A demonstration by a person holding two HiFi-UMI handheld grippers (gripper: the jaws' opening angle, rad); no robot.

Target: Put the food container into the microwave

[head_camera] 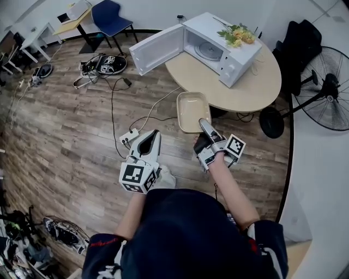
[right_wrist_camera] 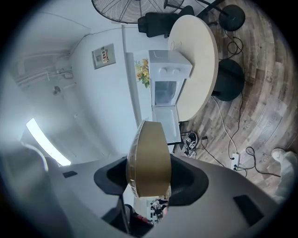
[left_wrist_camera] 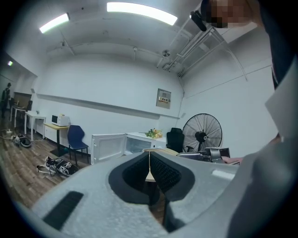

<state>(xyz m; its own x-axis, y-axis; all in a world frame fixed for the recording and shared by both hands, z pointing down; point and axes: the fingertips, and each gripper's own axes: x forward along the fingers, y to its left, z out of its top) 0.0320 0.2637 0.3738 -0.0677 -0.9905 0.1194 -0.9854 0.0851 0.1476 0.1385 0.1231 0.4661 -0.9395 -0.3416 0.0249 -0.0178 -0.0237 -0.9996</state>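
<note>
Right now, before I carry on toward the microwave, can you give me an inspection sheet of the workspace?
Surface: round table, only the microwave on it.
Job's things: microwave door open; food container held near the table's edge.
Clutter: flowers on the microwave; bag on the floor.
Grippers: right gripper shut on food container; left gripper shut, empty.
Cables: power strip and cable on the floor.
Surroundings: fan, blue chair.
</note>
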